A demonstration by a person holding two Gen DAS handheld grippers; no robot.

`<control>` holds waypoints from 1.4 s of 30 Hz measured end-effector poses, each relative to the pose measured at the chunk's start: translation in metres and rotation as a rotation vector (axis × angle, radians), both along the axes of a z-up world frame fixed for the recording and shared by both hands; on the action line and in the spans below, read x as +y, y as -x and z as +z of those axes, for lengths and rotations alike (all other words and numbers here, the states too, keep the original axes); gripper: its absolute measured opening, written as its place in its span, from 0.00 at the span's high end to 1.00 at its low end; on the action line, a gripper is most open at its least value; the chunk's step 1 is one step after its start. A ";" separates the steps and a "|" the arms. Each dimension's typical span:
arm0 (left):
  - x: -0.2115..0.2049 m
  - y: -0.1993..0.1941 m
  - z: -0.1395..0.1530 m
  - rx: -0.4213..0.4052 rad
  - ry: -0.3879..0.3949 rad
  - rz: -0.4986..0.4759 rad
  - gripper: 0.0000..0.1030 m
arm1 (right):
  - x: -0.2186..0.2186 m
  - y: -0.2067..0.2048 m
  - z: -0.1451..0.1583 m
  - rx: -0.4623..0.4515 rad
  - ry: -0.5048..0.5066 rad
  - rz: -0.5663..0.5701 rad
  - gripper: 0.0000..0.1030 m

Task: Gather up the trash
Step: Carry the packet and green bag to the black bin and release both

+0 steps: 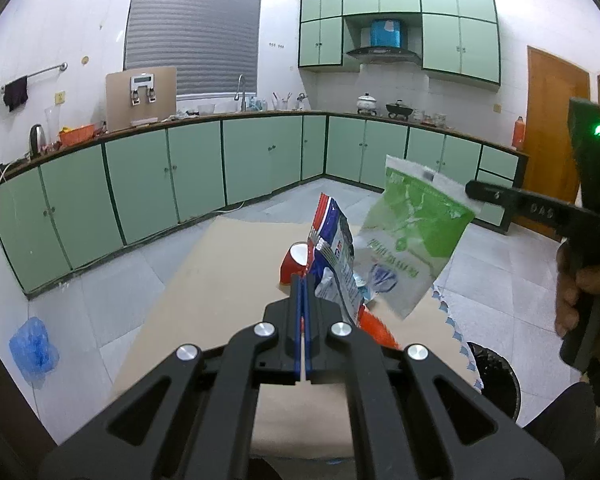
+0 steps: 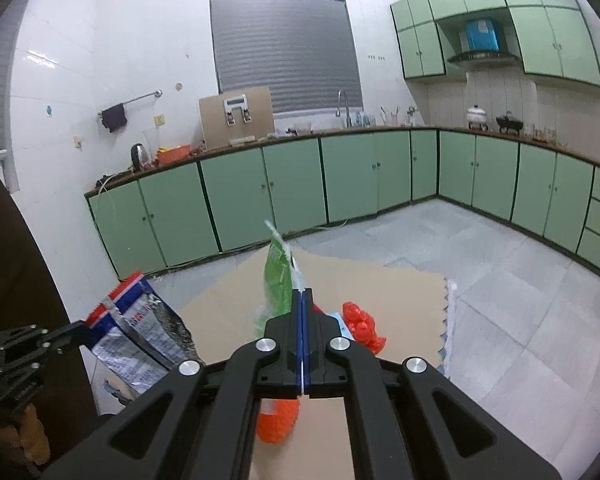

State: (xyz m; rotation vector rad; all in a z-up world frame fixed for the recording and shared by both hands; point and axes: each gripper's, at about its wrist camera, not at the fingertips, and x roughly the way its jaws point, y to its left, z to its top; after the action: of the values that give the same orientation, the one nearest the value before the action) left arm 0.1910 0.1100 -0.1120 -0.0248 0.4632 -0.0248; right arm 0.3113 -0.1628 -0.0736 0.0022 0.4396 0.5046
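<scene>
My left gripper (image 1: pixel 303 280) is shut on a red, white and blue snack bag (image 1: pixel 334 252) and holds it above the cardboard-covered table (image 1: pixel 220 272). The same bag shows at the left in the right wrist view (image 2: pixel 136 328). My right gripper (image 2: pixel 302 292) is shut on the edge of a green and white bag (image 2: pixel 278 276), also held in the air; it hangs at the right in the left wrist view (image 1: pixel 412 236), pinched by the right gripper's fingers (image 1: pixel 476 192). A red cup (image 1: pixel 294 260) lies on the table. An orange-red net bag (image 2: pixel 360 326) lies on the table below my right gripper.
A black trash bin (image 1: pixel 496 376) stands on the floor by the table's right edge. A blue plastic bag (image 1: pixel 32 348) lies on the floor at left. Green cabinets (image 1: pixel 204 172) line the walls. A wooden door (image 1: pixel 552 128) is at far right.
</scene>
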 end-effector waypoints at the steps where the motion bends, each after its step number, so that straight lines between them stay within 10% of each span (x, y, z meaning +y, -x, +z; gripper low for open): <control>1: -0.001 0.000 0.000 -0.002 -0.004 -0.004 1.00 | -0.002 0.004 0.004 -0.011 0.003 -0.001 1.00; 23: -0.040 -0.021 -0.019 0.048 0.029 -0.141 1.00 | -0.081 0.058 -0.006 0.013 0.099 -0.164 1.00; 42: -0.270 -0.075 -0.116 0.220 -0.019 -0.573 1.00 | -0.241 0.080 -0.142 0.339 0.048 -0.490 1.00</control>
State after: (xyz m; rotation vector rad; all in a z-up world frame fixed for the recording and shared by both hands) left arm 0.2656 -0.1602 -0.2278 0.1254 0.6782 -0.5850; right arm 0.2318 -0.4036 -0.2151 0.1474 0.7575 0.0066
